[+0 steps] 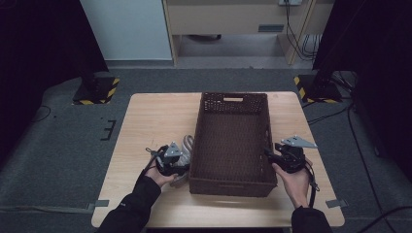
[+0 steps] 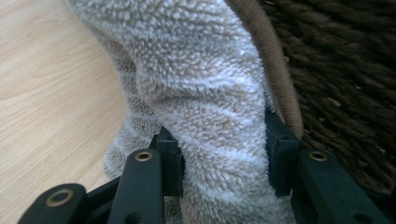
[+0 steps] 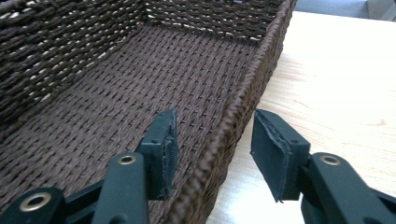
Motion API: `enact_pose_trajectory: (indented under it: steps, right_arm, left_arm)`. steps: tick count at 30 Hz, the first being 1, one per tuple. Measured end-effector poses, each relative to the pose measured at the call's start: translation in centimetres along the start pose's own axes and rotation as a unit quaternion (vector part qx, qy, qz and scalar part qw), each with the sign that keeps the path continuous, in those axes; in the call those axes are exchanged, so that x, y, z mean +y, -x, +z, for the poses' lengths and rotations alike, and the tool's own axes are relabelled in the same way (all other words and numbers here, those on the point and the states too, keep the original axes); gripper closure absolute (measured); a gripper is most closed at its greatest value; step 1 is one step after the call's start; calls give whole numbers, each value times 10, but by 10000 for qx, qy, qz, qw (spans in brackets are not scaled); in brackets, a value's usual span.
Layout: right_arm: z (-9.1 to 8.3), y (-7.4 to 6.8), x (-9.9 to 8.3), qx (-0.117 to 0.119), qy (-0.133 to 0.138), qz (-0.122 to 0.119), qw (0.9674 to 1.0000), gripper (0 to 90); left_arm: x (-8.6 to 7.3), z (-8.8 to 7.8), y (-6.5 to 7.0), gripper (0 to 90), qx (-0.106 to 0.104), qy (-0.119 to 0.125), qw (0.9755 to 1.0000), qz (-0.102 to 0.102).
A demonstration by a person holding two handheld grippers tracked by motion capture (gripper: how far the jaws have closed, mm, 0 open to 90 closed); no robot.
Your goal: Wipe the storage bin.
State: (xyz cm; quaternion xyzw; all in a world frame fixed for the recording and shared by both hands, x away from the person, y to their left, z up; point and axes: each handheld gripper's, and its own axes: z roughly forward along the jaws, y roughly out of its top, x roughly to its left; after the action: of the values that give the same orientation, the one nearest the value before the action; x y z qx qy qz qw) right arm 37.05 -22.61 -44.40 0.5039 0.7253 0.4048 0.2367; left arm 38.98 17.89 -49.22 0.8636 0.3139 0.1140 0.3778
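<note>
One fleecy beige slipper (image 2: 205, 93) lies on the worktop (image 1: 145, 121) against the left outer wall of the brown woven basket (image 1: 232, 182), and the left tool (image 2: 223, 163) is clenched across its plush upper, so the step in hand reads as the pick-up. The right tool (image 3: 212, 154) stands released, its jaws straddling the basket's right rim without pressing on it. Next, the left tool likely must lift the slipper clear of the basket wall and carry it over the rim into the empty interior; the soft pile may slip if the grip is loose.
</note>
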Motion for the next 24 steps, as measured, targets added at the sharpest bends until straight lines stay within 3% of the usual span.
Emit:
enact_pose_trajectory:
  steps: [4,7,11,15,24]
  right_arm:
    - [-6,1,-2,43,43,40,10000,494]
    - [-8,2,-4,95,-12,36,9999,503]
    - [-12,3,-7,192,-91,78,9997,553]
    - [-9,-2,-8,241,-201,74,9995,606]
    - [0,-11,-5,-160,-426,212,9987,724]
  left_arm:
    - [-2,-14,-6,576,-24,150,9997,-192]
    - [1,-31,-6,577,-36,468,9985,-285]
    - [5,-49,4,578,-228,768,9965,-230]
    - [5,-45,13,578,-280,660,9974,-96]
    - [-4,-20,13,582,-220,203,9995,-30]
